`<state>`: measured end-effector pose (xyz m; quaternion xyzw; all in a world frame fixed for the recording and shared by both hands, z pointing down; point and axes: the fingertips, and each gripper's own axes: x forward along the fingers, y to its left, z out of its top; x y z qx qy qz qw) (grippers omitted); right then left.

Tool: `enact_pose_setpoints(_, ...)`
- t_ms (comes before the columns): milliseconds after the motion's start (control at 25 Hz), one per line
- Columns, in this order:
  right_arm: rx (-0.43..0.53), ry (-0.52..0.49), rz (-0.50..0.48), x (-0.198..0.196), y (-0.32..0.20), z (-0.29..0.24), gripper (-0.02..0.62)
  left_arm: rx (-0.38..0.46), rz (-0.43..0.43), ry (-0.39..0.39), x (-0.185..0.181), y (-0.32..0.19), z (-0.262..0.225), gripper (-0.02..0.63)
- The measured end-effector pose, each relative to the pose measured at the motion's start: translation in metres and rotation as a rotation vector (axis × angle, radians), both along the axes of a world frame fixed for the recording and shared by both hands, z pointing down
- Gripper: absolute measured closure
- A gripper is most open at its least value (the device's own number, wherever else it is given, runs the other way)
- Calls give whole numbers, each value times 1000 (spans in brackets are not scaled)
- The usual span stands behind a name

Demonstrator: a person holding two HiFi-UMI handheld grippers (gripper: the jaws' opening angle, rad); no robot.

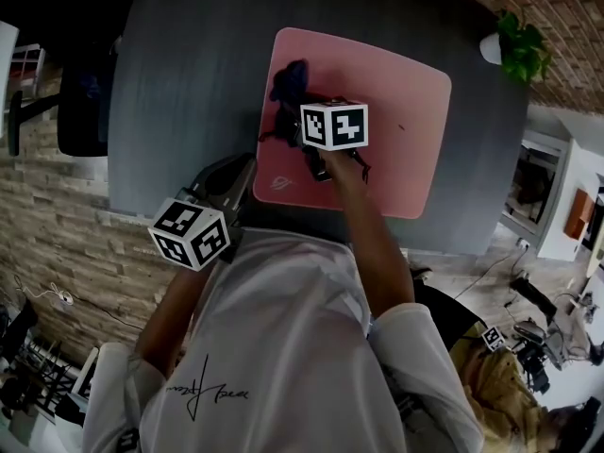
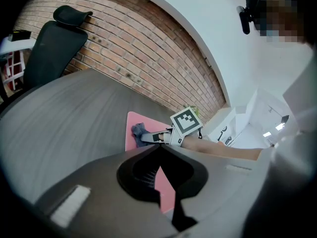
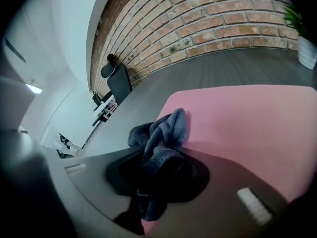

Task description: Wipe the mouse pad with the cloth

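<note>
I count one black chair (image 1: 83,97) off the far left of the single grey table (image 1: 189,64), then two grippers, each carrying one marker cube. My left gripper (image 1: 243,170) sits at the table's near edge, just beside the near left corner of the mouse pad. My left arm is bent close to my body and the gripper's nose points toward the pad. In the left gripper view its jaws meet at the tips with nothing between them, and only a sliver of pink shows behind them. There is one mouse pad (image 1: 396,140), pink, lying flat in the middle of the table. On its left side, toward the far edge, lies the one cloth (image 1: 291,81), dark blue and bunched up. My right arm reaches straight forward over the pad, the forearm bare below a white sleeve. It carries the right gripper (image 1: 288,121) low over the pad's left half. In the right gripper view the jaws are clamped on the cloth (image 3: 163,148), and its loose end spills ahead onto the pink surface. At the far right corner stands one green plant (image 1: 517,45) in a white pot.
</note>
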<state>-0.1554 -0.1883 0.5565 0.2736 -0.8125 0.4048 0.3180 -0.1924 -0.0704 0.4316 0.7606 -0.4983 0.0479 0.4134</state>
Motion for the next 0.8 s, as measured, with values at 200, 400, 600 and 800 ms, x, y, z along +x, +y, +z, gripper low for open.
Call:
enact_pose_setpoints(200, -10, -3, -16, -2, 13, 0, 499, 3, 12, -4, 5, 0, -1, 592)
enact_pose_setpoints(400, -19, -22, -23, -6, 27, 1, 499, 3, 11, -9, 7, 1, -2, 592)
enact_pose_setpoints(600, -29, -33, -21, -3, 37, 0, 499, 3, 15, -9, 12, 4, -4, 592)
enact_pose_setpoints(800, -37, -40, -23, 5, 42, 0, 499, 5, 21, -12, 18, 7, -4, 592)
